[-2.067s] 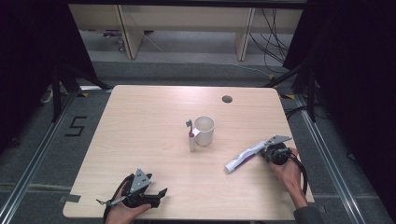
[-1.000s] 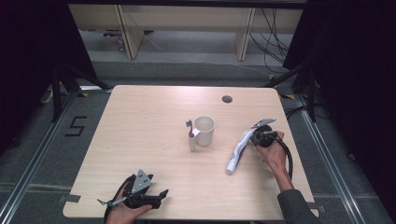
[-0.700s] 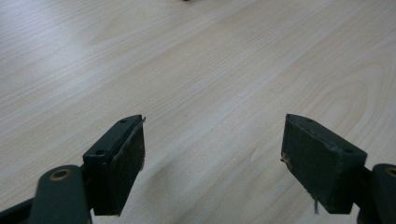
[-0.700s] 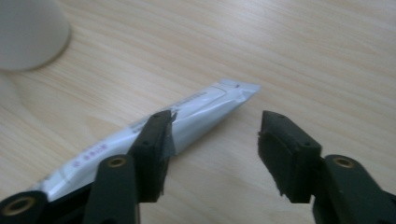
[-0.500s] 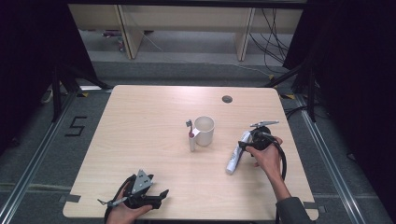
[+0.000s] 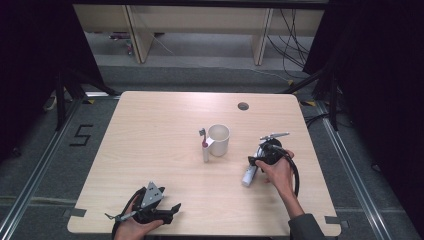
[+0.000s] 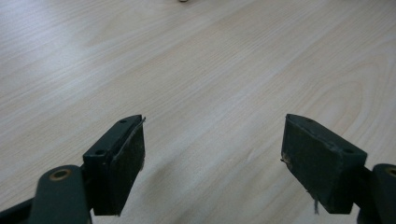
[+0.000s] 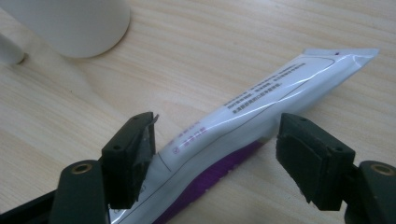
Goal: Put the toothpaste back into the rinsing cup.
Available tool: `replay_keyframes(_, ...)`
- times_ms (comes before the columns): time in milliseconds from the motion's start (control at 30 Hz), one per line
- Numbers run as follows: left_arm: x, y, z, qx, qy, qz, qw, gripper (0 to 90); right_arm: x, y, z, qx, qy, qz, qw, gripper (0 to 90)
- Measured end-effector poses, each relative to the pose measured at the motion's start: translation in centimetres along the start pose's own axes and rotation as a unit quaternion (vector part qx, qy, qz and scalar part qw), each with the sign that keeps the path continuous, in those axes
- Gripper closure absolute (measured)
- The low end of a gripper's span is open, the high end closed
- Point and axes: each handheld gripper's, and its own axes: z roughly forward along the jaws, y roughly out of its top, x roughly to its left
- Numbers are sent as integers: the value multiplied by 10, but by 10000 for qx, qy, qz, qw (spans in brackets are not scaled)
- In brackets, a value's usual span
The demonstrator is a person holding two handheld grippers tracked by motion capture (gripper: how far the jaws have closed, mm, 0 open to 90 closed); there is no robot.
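Wood-grain table (image 6: 165, 125), glossy flat tube (image 8: 261, 100), ceramic mug (image 6: 219, 139)

Black claw (image 8: 215, 158), grey sleeve (image 6: 305, 227)

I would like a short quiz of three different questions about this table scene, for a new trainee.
1. True or false: the right gripper is clamped shut on the white and purple plastic tube.
2. What stands upright just left of the white ceramic mug, in the high view?
A. a spoon
B. a toothbrush
C. a marker
3. Fill in: the left gripper has its jaws ____ above the light wooden table.

Key:
1. False: its jaws have just been opening, with the tube lying between them.
2. B, the toothbrush.
3. open
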Motion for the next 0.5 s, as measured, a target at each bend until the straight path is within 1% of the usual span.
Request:
replay_keyframes(67,0,0,0,13,0,36,10000,211,1,-1,2,-7,37,44,10000,286)
replay_keyframes(100,0,0,-1,34,3,44,10000,211,2,-1,3,84,66,88,9999,289)
replay_keyframes(133,0,0,-1,62,8,38,10000,211,3,-1,3,119,66,122,9998,285)
replay_keyframes(200,0,0,-1,44,-7,35,10000,211,4,-2,4,101,31,128,9999,286)
replay_keyframes(233,0,0,-1,19,-13,20,10000,211,1,-1,3,154,-20,-36,9999,301)
replay_keyframes(267,0,0,-1,19,-13,20,10000,212,1,-1,3,154,-20,-36,9999,301)
replay_keyframes(300,0,1,-1,31,-29,63,10000,211,1,-1,1,276,43,40,9996,319)
replay_keyframes(333,0,1,-1,27,-41,56,10000,211,-2,0,0,279,34,-120,9995,327)
replay_keyframes(367,0,1,-1,27,-41,56,10000,211,-2,0,0,279,34,-120,9995,327)
replay_keyframes(400,-1,0,-1,17,-40,62,10000,211,-5,0,0,308,31,-170,9994,358)
replay_keyframes(433,-1,0,-1,15,-43,65,10000,211,-5,0,0,308,31,-170,9994,358)
replay_keyframes(467,-1,0,-1,14,-45,66,10000,211,-6,0,-2,371,90,-158,9991,375)
replay_keyframes(500,0,0,-1,18,-44,69,10000,211,-8,0,-2,364,57,-208,9991,398)
